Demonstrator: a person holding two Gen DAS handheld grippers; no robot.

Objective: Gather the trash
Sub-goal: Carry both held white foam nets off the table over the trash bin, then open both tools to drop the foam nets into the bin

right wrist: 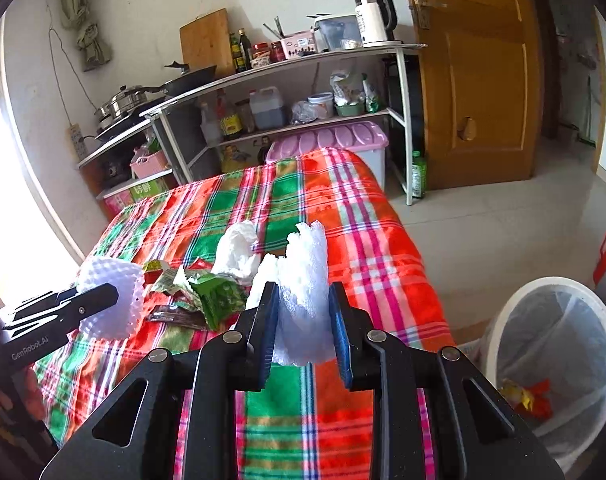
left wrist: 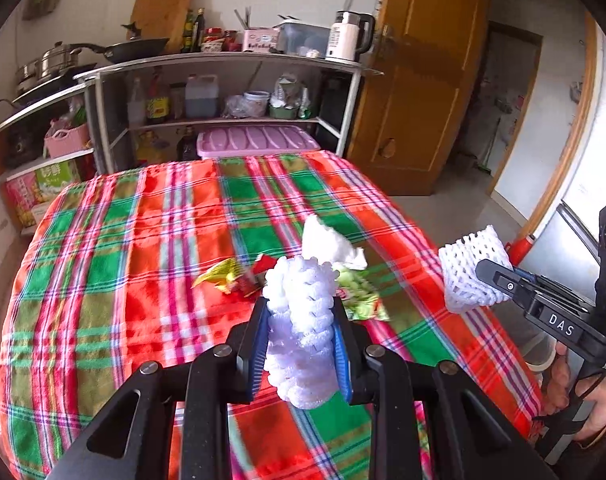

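My left gripper is shut on a white foam fruit net, held above the plaid-covered table. My right gripper is shut on a second white foam net; it also shows in the left wrist view at the table's right edge. The left gripper's net shows in the right wrist view. On the table lie a crumpled white tissue, a yellow wrapper, a red wrapper and green wrappers. A white bin with a clear liner stands on the floor to the right, holding some wrappers.
A metal shelf unit with pans, bottles and a kettle stands behind the table. A purple-lidded storage box sits at the table's far edge. A wooden door is at the right, with bare floor in front.
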